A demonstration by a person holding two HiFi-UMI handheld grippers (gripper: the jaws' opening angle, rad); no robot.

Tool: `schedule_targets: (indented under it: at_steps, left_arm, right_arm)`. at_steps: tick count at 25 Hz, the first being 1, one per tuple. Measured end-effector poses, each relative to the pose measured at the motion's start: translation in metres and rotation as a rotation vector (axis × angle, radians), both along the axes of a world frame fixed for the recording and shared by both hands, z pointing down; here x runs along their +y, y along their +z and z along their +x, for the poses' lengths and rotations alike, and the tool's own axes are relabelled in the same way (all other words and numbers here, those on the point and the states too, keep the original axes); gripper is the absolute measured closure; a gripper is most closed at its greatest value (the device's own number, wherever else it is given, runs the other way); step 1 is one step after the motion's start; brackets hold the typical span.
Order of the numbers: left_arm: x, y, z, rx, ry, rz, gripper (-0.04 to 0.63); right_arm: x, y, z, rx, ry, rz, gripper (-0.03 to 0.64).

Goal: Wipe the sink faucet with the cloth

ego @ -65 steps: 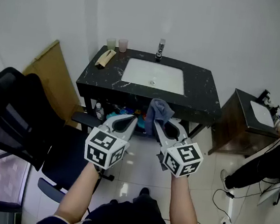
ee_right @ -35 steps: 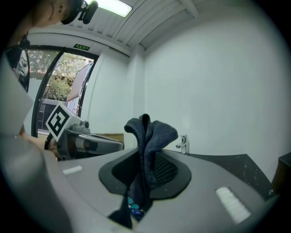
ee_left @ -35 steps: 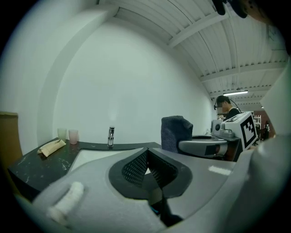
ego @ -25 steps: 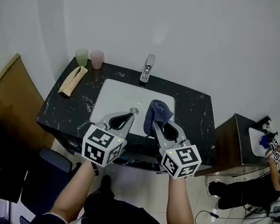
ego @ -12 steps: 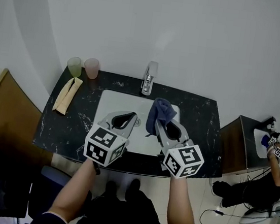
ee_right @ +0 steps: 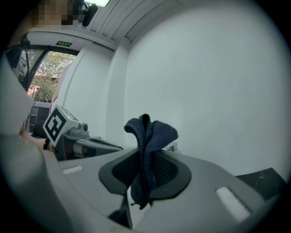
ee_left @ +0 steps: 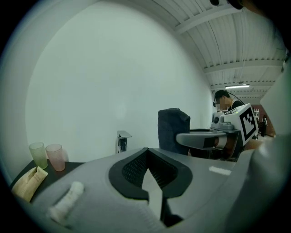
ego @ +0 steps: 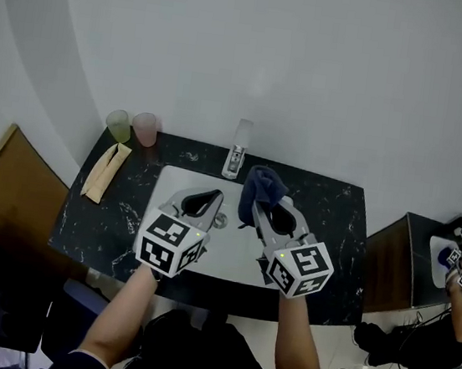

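Head view, at the black counter (ego: 344, 236): we hold both grippers over the white sink (ego: 170, 182), side by side.

Right gripper (ego: 262, 203): jaws pinching the dark blue cloth (ego: 261, 183). The right gripper view shows the pads clamped on its lower part, with a bunched fold standing above the tips and a short tail hanging below.

Left gripper (ego: 215, 194): jaws pressed together, nothing between them, as the left gripper view shows.

Faucet (ego: 236, 160): upright at the middle of the sink's back rim, just beyond and slightly left of the cloth. Near, but apart — we see no contact. In the left gripper view, bare wall shows between faucet and cloth.

Progress, our judgement:
- Done: cloth gripped and brought over the basin, facing the faucet.
- Not begun: the wiping itself, 0 strokes on the metal so far as we can see.
- Left: close the last gap, press the bunched fold on the spout, then rub over top, sides and base.

Left gripper has no evident job yet.

Also on the counter, well apart from the faucet — 2 cups (ego: 133, 127) at the back left corner and a beige folded item (ego: 104, 173) just in front of them.
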State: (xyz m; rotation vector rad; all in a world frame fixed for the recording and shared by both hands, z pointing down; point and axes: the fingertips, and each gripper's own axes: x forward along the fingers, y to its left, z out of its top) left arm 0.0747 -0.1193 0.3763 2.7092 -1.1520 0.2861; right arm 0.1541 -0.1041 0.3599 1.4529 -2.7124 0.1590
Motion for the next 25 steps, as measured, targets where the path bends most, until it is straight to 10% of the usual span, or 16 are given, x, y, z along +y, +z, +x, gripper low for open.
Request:
schedule_targets:
  at_steps: [20, 25]
  left_arm:
    - [-0.068, 0.048, 0.002, -0.064, 0.026, -0.030, 0.592]
    - [-0.080, 0.064, 0.009, -0.064, 0.016, -0.060, 0.498]
  right_arm:
    - [-0.085, -0.020, -0.005, 0.025, 0.074, 0.060, 0.543]
    - [-0.116, -0.043, -0.006, 0.010, 0.075, 0.116, 0.543]
